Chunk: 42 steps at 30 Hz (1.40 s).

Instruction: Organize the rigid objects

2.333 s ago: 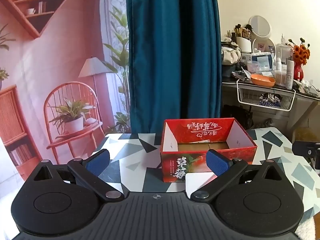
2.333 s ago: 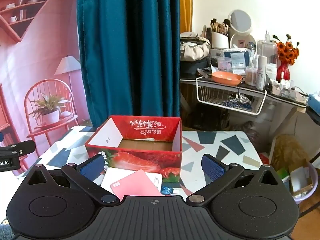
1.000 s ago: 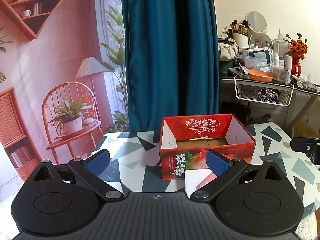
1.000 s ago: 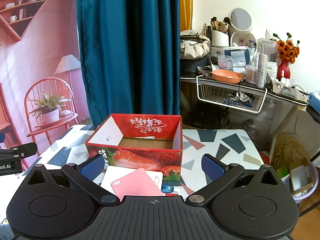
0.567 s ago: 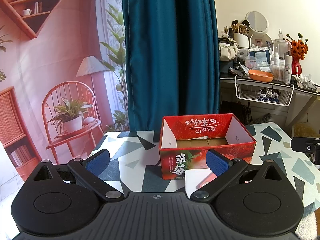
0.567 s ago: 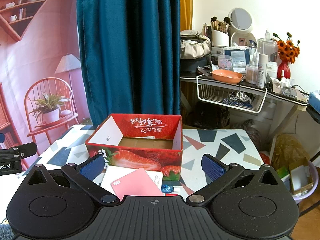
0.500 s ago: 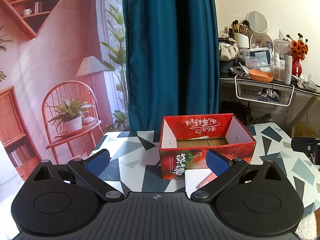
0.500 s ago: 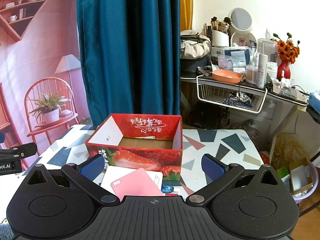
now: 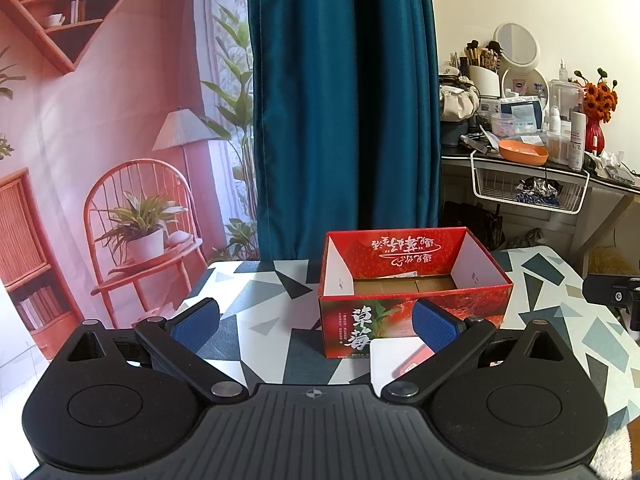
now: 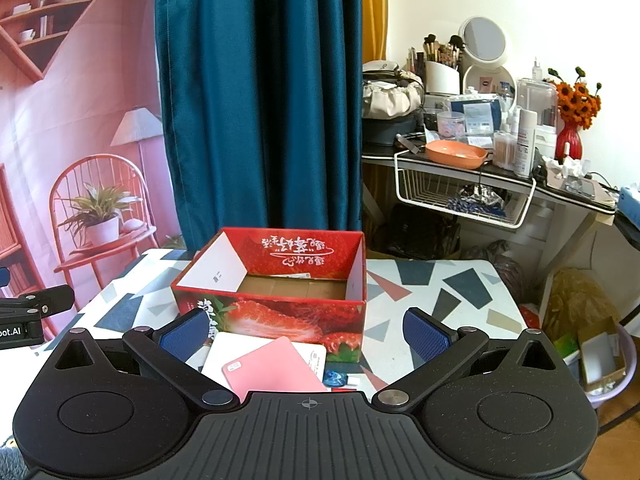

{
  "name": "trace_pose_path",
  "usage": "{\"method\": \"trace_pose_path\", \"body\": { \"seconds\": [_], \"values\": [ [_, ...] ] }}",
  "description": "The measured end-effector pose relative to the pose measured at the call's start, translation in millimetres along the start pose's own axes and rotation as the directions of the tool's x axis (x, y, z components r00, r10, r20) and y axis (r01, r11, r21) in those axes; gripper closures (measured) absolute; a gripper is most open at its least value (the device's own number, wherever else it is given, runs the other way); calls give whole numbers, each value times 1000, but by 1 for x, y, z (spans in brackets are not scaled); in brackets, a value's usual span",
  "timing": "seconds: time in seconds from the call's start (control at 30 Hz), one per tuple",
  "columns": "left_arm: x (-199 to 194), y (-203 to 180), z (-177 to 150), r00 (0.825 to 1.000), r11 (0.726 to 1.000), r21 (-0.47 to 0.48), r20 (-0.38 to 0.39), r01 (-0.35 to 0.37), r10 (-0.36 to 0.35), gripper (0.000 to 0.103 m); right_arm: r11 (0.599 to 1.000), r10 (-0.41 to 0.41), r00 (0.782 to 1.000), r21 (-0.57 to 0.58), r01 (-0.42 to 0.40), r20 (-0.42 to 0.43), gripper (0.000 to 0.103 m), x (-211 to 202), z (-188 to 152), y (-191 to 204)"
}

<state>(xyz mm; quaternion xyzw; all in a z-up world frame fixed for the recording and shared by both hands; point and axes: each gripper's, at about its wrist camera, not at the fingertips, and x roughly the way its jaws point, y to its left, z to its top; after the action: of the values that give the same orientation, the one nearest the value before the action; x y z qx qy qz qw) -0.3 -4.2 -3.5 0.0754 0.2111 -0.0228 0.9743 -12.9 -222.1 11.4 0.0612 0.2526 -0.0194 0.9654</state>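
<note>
Red strawberry box [image 10: 276, 276] sits bare-bottomed on the table [image 10: 440, 292], and with my left gripper [image 9: 316, 322] and right gripper [image 10: 306, 330] both jaws spread and holding nothing, I judge sorting unstarted: the pink card [image 10: 276, 366], white card [image 10: 222, 354] and small blue piece [image 10: 335, 378] lie outside, just before it.
</note>
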Motion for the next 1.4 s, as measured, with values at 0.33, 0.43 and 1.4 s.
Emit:
{"method": "trace_pose_path", "body": {
  "seconds": [0.33,0.43,1.4],
  "values": [
    [-1,2,-1,1000,1000,-29,21,-4,4,0,1000,12,1000,24,-12,23,0,4,-5,-2],
    [7,2,-4,1000,999,-36,2,0,0,0,998,21,998,63,-24,62,0,7,-13,-9],
    [149,0,-67,948,996,-72,-311,48,-69,0,974,118,902,224,-24,-416,1,167,-141,-31]
  ]
}}
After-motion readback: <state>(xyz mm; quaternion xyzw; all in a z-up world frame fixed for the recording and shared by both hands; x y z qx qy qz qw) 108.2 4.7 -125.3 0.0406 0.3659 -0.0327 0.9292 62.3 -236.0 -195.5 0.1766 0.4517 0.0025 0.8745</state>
